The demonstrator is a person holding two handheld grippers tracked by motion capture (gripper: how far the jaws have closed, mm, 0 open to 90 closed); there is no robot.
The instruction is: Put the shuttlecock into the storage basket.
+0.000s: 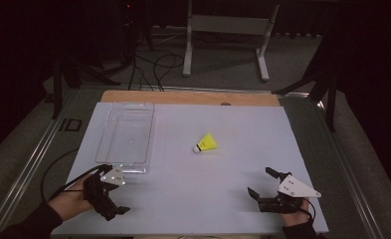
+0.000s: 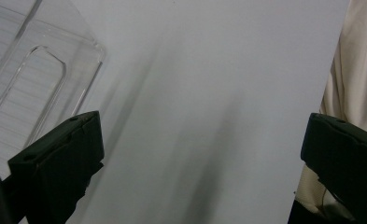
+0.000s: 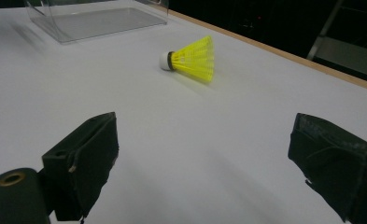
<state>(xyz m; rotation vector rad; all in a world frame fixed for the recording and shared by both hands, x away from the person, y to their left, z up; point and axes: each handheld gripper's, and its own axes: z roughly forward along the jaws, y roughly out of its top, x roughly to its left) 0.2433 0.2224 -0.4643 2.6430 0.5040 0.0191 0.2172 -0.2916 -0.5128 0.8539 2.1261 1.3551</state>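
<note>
Lay on its side on the smooth, matte white tabletop (image 1: 193, 194): a bright yellow shuttlecock with a ribbed plastic skirt and a rounded white cork tip (image 1: 206, 144), near the table's centre, tip pointing toward eight o'clock. Sat at about ten o'clock from it, well apart: a clear, glossy rectangular plastic tray with rounded corners (image 1: 126, 133), holding nothing visible. Rested low at seven o'clock, just beside the tray's near edge: the left gripper (image 1: 114, 195), black jaws spread wide, gripping nothing. Rested at five o'clock: the right gripper (image 1: 260, 183), jaws likewise wide apart and empty, aimed toward the shuttlecock, well short of it.
</note>
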